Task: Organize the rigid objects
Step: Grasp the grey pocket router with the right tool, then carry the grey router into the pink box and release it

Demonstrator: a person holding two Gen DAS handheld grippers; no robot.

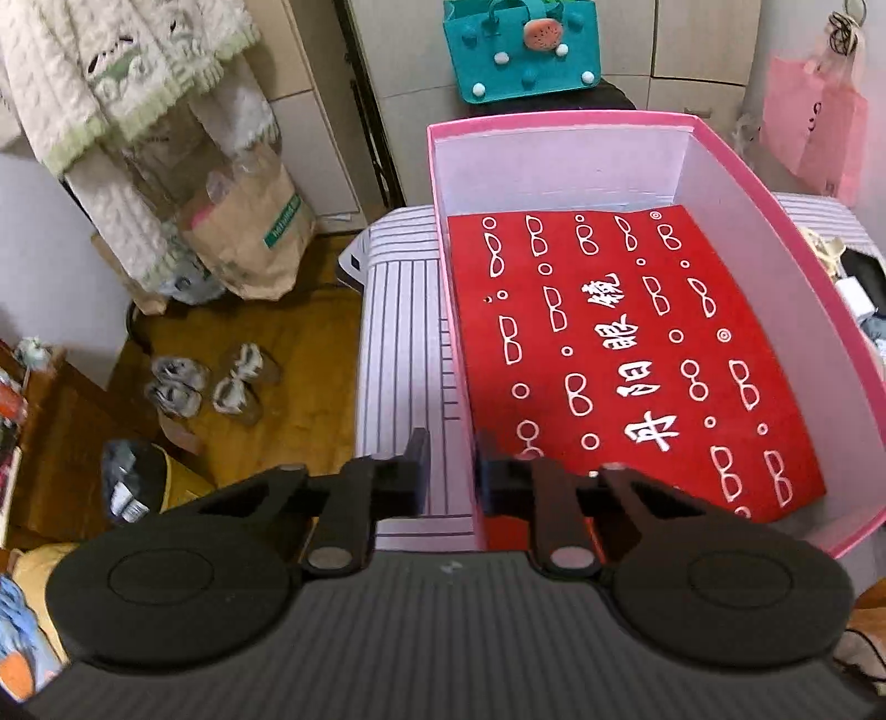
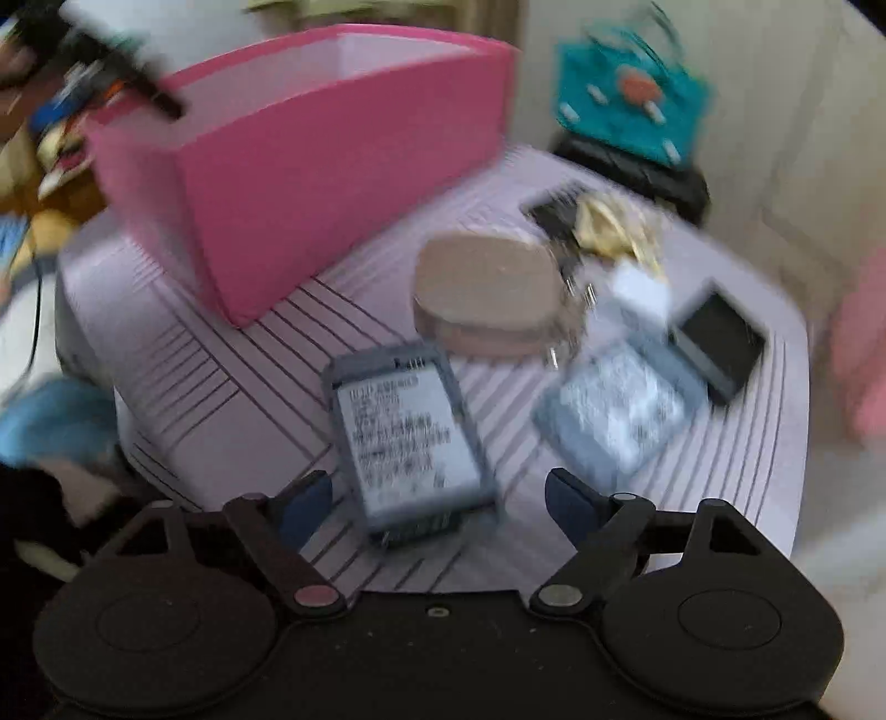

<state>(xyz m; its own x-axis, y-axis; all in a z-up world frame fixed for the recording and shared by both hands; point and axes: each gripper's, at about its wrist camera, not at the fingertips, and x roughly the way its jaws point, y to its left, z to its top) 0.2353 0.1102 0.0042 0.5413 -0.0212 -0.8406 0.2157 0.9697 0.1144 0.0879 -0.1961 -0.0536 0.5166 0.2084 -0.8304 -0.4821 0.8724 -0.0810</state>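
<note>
Pink box sits on the striped table, open at the top, and so far all that's in it is a red cloth with white glasses doodles and some characters, lying flat on the bottom. My left gripper is down at the box's near left wall, one finger outside over the table, the other inside over the cloth. The jaws are pinched in on the wall, so I've basically got the box by its edge.

My right gripper is spread wide and holding nothing. It hangs over a grey pack with a white printed label, which lies flat on the table between the two fingers, but the pads aren't touching it. That view is pretty smeared, so take the small stuff with a grain of salt. Just right of the pack there's a second grey packet, tilted, and a dark flat box beyond it. A beige oval case sits behind the pack, near the pink box's side. Further back there's a tangle of gold and black bits I can't make out.

Off the table, a teal bag stands on something dark by the wall, and slippers lie on the wooden floor.
</note>
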